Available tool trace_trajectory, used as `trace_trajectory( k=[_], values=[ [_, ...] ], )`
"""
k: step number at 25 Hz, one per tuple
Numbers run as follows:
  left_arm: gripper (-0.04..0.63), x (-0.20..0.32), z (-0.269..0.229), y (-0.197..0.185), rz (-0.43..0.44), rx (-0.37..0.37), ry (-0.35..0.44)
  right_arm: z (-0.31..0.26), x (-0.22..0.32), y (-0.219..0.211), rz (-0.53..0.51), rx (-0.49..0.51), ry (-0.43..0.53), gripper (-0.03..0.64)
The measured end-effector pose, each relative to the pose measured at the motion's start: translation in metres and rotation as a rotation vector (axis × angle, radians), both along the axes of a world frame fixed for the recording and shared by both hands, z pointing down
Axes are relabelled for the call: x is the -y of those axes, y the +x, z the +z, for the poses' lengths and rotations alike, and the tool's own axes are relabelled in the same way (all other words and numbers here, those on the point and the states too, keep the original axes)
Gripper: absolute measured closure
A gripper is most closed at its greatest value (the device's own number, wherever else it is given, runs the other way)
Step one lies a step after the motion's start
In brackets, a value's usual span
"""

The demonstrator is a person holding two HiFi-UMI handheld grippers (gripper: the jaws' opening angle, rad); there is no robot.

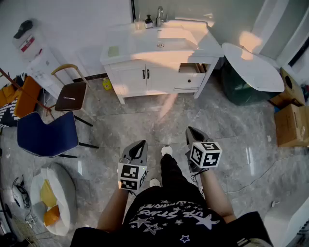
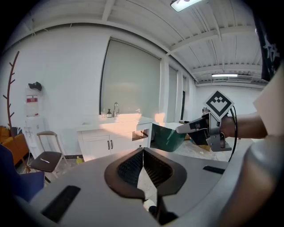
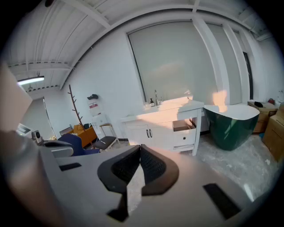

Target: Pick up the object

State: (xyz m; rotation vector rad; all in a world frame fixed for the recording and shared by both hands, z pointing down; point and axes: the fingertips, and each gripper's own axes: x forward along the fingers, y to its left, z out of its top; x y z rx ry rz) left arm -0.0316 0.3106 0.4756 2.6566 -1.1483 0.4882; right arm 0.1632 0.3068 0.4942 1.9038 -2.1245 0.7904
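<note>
Out on the bare grey floor [image 1: 120,125], well apart from the white sink cabinet [image 1: 130,77] at the far wall, the person stands with the left hand-held gripper [image 1: 141,146] and the right hand-held gripper [image 1: 192,133] side by side, both tipped a little downward toward that cabinet. Each has its jaws pressed together at the tips with nothing between them, as its own view shows. Nothing is picked up yet, and the task looks to be at its very start, before any real approach. Which object is meant I cannot tell. The likeliest candidates are the small dark bottle [image 1: 148,22] at the back edge of the cabinet top, just beside the tap [image 1: 160,14], and a small yellow thing [image 1: 107,84] on the floor near the cabinet's left front corner; both lie far out of reach. The next move, as I judge it, calls for walking closer, choosing one hand-held gripper, parting its jaws wider than the object and setting them on either side of it before closing. Counted: two hand-held grippers, one sink cabinet with one drawer [image 1: 190,69] pulled open, one bottle, one tap, two chairs, namely a blue chair [image 1: 46,135] and a brown-seated chair [image 1: 71,95], one green tub [image 1: 241,91], two cardboard boxes [image 1: 292,126] and one water dispenser [image 1: 30,46].
</note>
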Motion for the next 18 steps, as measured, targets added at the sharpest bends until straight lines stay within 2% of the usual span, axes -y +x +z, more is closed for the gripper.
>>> trace_trajectory(
  k=[11,18],
  values=[
    [0.574,-0.006,0.009,-0.020,-0.052,-0.021,-0.028,0.001,-0.008,-0.007,-0.007,-0.007,0.006,0.603],
    [0.574,0.014,0.003,-0.027,-0.095,-0.042,-0.040,-0.003,0.016,-0.006,-0.011,0.035,0.044,0.603]
  ],
)
